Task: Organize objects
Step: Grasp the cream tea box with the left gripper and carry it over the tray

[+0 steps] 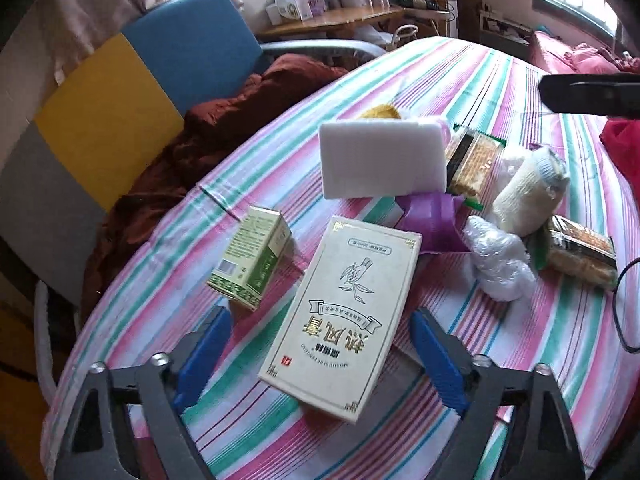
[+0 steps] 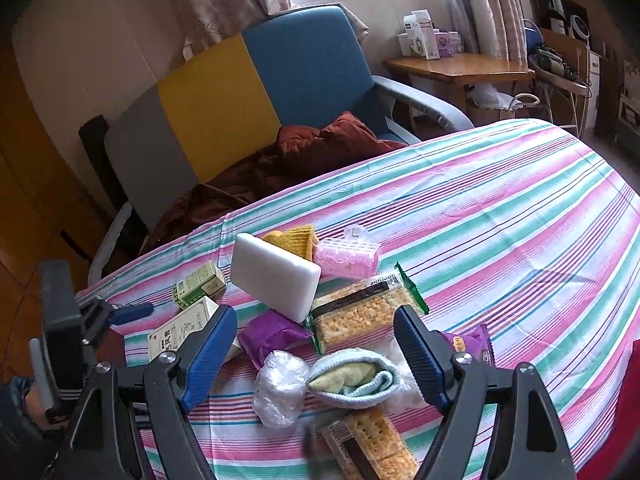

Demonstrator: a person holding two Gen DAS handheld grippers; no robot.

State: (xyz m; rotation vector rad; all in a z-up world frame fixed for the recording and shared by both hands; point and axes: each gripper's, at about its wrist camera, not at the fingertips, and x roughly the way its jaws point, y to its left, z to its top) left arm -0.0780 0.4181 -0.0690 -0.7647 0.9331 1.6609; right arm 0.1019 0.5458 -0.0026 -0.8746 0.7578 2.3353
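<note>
A pile of objects lies on the striped tablecloth [image 1: 500, 80]. My left gripper [image 1: 320, 344] is open, its blue fingers on either side of a flat cream box [image 1: 344, 312] with Chinese print. A small green box [image 1: 252, 258] lies to its left. A white sponge block [image 1: 382, 158] leans behind, on a purple packet [image 1: 432, 216]. My right gripper [image 2: 316, 354] is open above a rolled pale blue and yellow sock [image 2: 354, 378], a crumpled plastic bag [image 2: 280, 386] and a cracker pack [image 2: 372, 446]. A second cracker pack [image 2: 360, 312] and a pink hair roller [image 2: 346, 258] lie beyond.
A yellow sponge [image 2: 294, 238] lies behind the white block. A blue, yellow and grey armchair [image 2: 248, 96] with a brown blanket [image 2: 304, 152] stands past the table's far edge. A wooden desk [image 2: 456, 66] stands by the window. A black cable [image 1: 622, 312] lies at the right.
</note>
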